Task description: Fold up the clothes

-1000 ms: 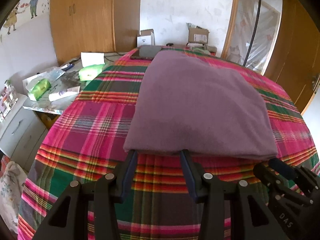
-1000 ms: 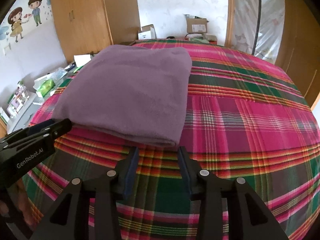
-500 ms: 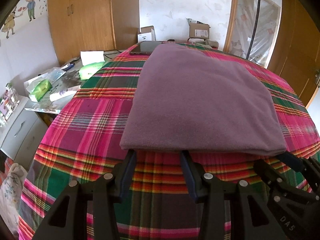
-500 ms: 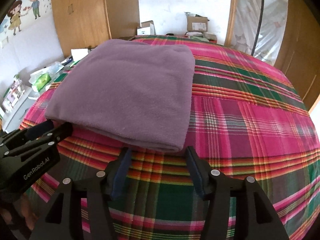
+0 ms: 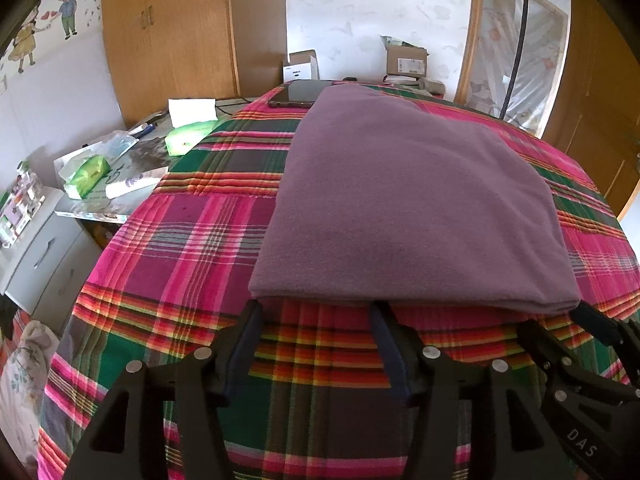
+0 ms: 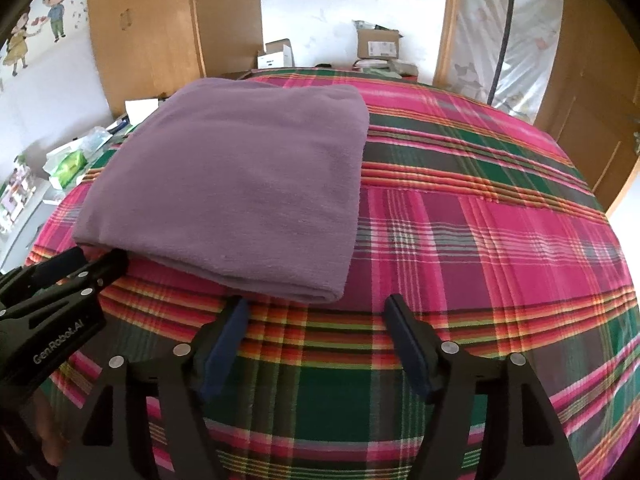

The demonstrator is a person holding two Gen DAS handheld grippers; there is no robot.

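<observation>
A purple cloth (image 5: pixel 408 200) lies folded flat on the plaid bed cover (image 5: pixel 192 248). My left gripper (image 5: pixel 316 312) sits at the cloth's near edge, left of its middle. Its jaws are opening, and only bed cover shows between them. The right gripper (image 5: pixel 592 328) shows at the cloth's near right corner. In the right wrist view the cloth (image 6: pixel 240 184) fills the left half. My right gripper (image 6: pixel 316 304) stands just short of the near right corner, jaws opening wide with no cloth pressed between them. The left gripper (image 6: pixel 80 264) rests at the near left corner.
A dark flat phone or tablet (image 5: pixel 300 94) lies at the bed's far edge, by the cloth. Left of the bed a bedside table (image 5: pixel 108 208) carries tissue packs, beside white drawers (image 5: pixel 40 248). Wooden wardrobes (image 5: pixel 168 32) and cardboard boxes (image 5: pixel 404 60) stand behind.
Both grippers' jaws have spread wider, the right one most. The cloth has stayed flat on the bed.
</observation>
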